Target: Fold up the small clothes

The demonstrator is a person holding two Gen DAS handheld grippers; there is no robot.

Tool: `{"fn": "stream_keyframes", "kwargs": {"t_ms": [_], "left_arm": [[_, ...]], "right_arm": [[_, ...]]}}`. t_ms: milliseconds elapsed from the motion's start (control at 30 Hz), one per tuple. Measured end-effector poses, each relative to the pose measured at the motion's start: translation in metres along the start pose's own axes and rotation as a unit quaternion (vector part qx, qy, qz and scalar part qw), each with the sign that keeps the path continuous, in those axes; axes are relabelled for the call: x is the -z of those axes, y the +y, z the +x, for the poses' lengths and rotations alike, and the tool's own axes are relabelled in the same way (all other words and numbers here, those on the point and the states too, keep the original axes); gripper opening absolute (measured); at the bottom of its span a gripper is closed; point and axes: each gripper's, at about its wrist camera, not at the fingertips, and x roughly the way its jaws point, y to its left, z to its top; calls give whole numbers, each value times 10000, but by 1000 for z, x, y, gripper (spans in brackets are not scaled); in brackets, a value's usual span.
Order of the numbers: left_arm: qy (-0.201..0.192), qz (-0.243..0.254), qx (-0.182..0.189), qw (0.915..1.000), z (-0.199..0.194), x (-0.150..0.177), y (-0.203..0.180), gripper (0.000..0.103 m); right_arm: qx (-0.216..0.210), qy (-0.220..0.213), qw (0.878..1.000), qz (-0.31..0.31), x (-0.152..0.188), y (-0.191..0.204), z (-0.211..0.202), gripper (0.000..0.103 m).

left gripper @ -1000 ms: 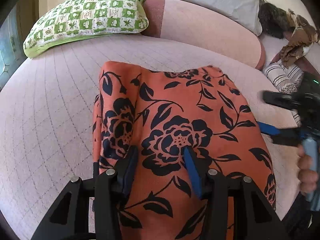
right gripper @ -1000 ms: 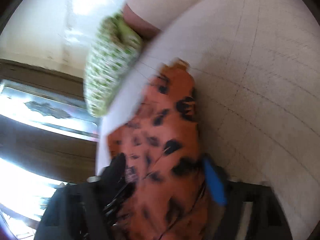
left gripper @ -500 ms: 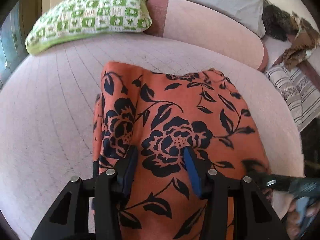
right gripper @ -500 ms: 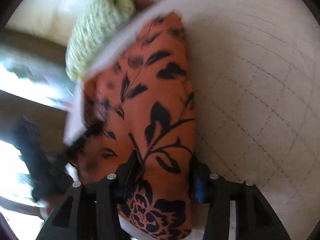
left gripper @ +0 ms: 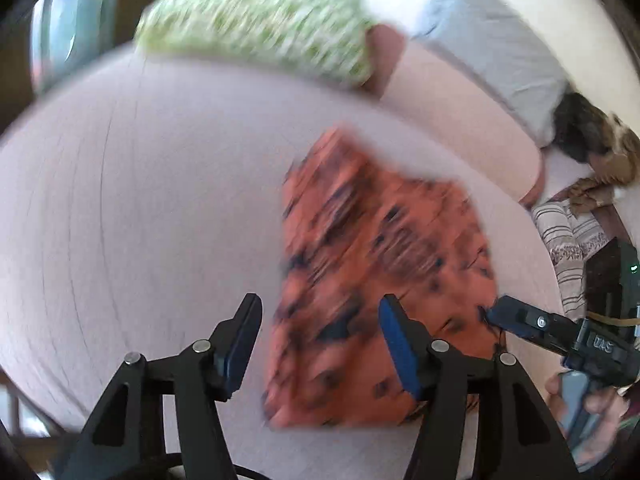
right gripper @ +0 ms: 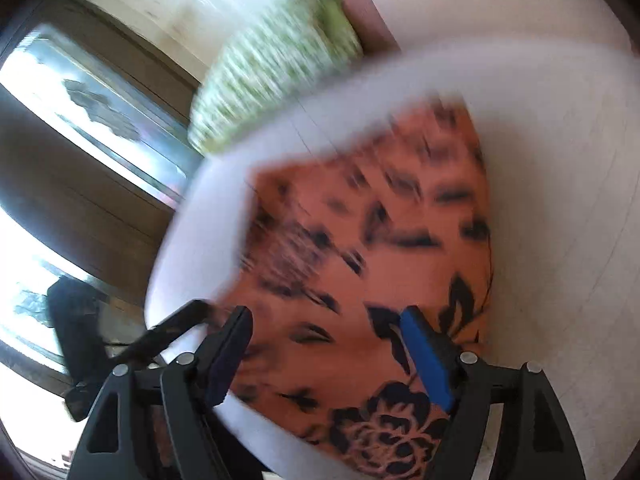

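An orange cloth with a black flower print (left gripper: 380, 260) lies folded flat on the pale pink bed (left gripper: 140, 200); both views are blurred by motion. My left gripper (left gripper: 319, 301) hovers over the cloth's near left edge with its jaws opening. Its left finger is over bare sheet, and the pads press on nothing. In the right wrist view the cloth (right gripper: 380, 240) lies under my right gripper (right gripper: 324, 313), whose jaws are opening too, clear of the fabric. The right gripper (left gripper: 520, 322), held by a hand, reaches the cloth's near right corner.
A green checked pillow (left gripper: 260, 20) and a grey pillow (left gripper: 492, 40) lie at the head of the bed. Brown clothes (left gripper: 592, 136) and a striped cloth (left gripper: 568, 240) are piled at the right. A window (right gripper: 80, 100) is beyond the bed's left edge.
My left gripper has pulled back and to the left, so the cloth now sits smaller and further right. Both pairs of jaws have spread. The right gripper has swung to the cloth's near right corner.
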Motion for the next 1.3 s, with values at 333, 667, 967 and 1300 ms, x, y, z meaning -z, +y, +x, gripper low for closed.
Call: {"fn": "stream_keyframes", "kwargs": {"t_ms": [333,667,967,1300], "left_arm": [[514,295,51,9982,8,-1,-4,41],[406,244,400,9981,76,-121,-2,21],[-130,503,-156,9985,46,-105,-24,33],[-650,1418,-969,9830,-16,-57,-70,59]], "right_arm": [[-309,69,9995,72,-1,-11,-1,79],[-506,164,9985,99,-4,-15,3,81],[-618,248,9978,58,-2,-16,0,82],[-247,129,9995,128,-6,-6,7,85]]}}
